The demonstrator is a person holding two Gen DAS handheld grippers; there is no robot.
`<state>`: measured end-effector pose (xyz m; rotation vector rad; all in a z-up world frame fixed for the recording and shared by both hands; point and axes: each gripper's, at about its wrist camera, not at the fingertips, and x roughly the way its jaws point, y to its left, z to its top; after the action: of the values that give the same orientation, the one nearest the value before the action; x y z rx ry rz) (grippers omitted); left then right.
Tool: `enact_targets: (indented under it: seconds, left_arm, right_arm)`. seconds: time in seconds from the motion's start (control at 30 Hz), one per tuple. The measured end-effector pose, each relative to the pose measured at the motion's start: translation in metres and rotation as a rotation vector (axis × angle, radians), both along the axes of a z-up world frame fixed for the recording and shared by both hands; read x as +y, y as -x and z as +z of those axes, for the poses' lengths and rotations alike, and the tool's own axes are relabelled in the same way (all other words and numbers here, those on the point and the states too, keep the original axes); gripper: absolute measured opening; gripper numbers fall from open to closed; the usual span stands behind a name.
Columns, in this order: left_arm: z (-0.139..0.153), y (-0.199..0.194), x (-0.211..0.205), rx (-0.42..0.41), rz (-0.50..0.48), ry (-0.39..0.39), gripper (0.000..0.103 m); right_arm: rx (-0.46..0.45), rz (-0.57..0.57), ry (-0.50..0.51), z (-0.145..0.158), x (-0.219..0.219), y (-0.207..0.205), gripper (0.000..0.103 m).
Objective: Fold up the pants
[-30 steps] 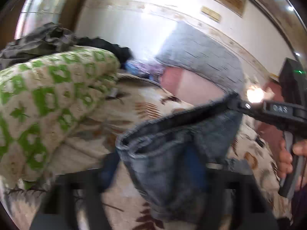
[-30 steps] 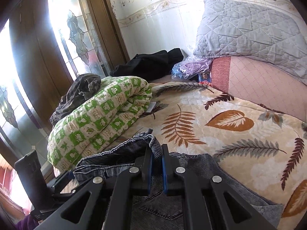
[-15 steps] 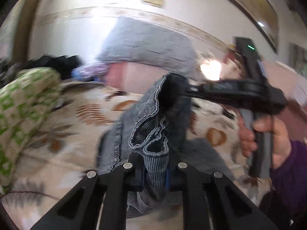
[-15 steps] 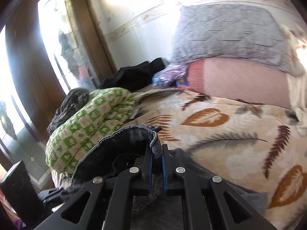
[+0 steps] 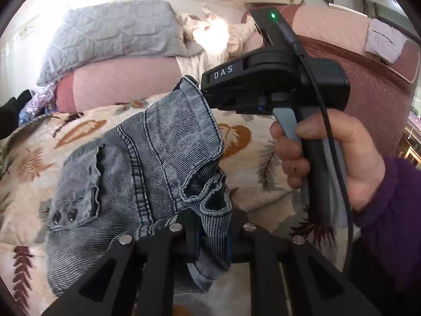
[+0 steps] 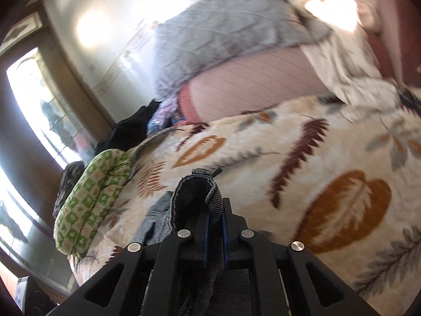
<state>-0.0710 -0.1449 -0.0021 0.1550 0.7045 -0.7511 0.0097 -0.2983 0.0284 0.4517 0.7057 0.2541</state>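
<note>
**Leaf-print bedspread, jeans lifted at two points**

Bedding printed with brown and orange leaves [image 5: 250, 142] fills the ground under both of my grippers. Nearest in the left wrist view, my left gripper [image 5: 211, 239] has a bunched fold of the grey-blue denim pants [image 5: 136, 173] between its fingers; its jaws have just been closing and now pinch that hem. From there the fabric rises and spreads to the left, showing double seams, a ripped patch and two small rivets, with its lower part draped on the bedspread.

Up and to the right, my right gripper [image 5: 204, 90] bites another edge of the same pants. A hand [image 5: 329, 158] in a purple sleeve [image 5: 389, 210] grips its handle, and a green light [image 5: 272, 15] glows on top of the tool.

From the right wrist view, the right gripper [image 6: 215, 221] stands tightly closed on a thin denim edge that loops up just beyond the fingertips. This view is blurred. To the left lies a rolled green-and-white quilt [image 6: 92, 197], with dark clothing [image 6: 131, 129] past it.

Farther back I see a pink quilted bolster [image 5: 118, 84] with a grey quilted pillow [image 5: 113, 31] leaning on it, then the pale wall and a bright window [image 6: 34, 105] on the left.
</note>
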Motion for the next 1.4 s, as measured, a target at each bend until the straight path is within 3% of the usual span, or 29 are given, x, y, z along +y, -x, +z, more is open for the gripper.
enact_targets:
  seconds: [0.13, 0.23, 0.37, 0.4, 0.5, 0.53, 0.67, 0.8, 1.03, 1.4]
  left_arm:
    - [-0.015, 0.000, -0.022, -0.005, -0.011, -0.072, 0.014]
    - [-0.026, 0.002, -0.031, 0.007, -0.015, -0.088, 0.017]
    - [-0.021, 0.019, -0.037, -0.022, -0.088, -0.082, 0.046]
    - [-0.019, 0.022, -0.036, -0.026, -0.098, -0.083, 0.048]
    - [-0.010, 0.038, -0.029, -0.044, -0.111, -0.092, 0.049]
    - [-0.005, 0.043, -0.024, -0.052, -0.100, -0.092, 0.050]
    - [0.014, 0.050, 0.003, -0.092, 0.013, -0.111, 0.065]
    - [0.030, 0.043, 0.030, -0.148, 0.150, -0.168, 0.066]
    - [0.043, 0.010, 0.083, -0.179, 0.364, -0.216, 0.066]
    - [0.026, -0.040, 0.116, -0.149, 0.508, -0.235, 0.066]
  right_arm:
    - [0.025, -0.038, -0.073, -0.027, -0.027, 0.000, 0.008]
    - [0.094, -0.039, -0.083, -0.051, -0.036, -0.010, 0.012]
    - [0.136, -0.061, -0.055, -0.063, -0.041, -0.012, 0.018]
    - [0.137, -0.070, -0.059, -0.063, -0.045, -0.011, 0.022]
    - [0.128, -0.116, -0.042, -0.056, -0.056, 0.002, 0.058]
    - [0.121, -0.134, -0.037, -0.054, -0.059, 0.007, 0.063]
    - [0.053, -0.183, -0.028, -0.034, -0.066, 0.031, 0.063]
    - [-0.028, -0.167, 0.013, -0.012, -0.045, 0.055, 0.063]
    - [-0.135, -0.030, 0.031, 0.018, 0.016, 0.074, 0.063]
    - [-0.086, 0.055, 0.075, 0.006, 0.060, 0.058, 0.063]
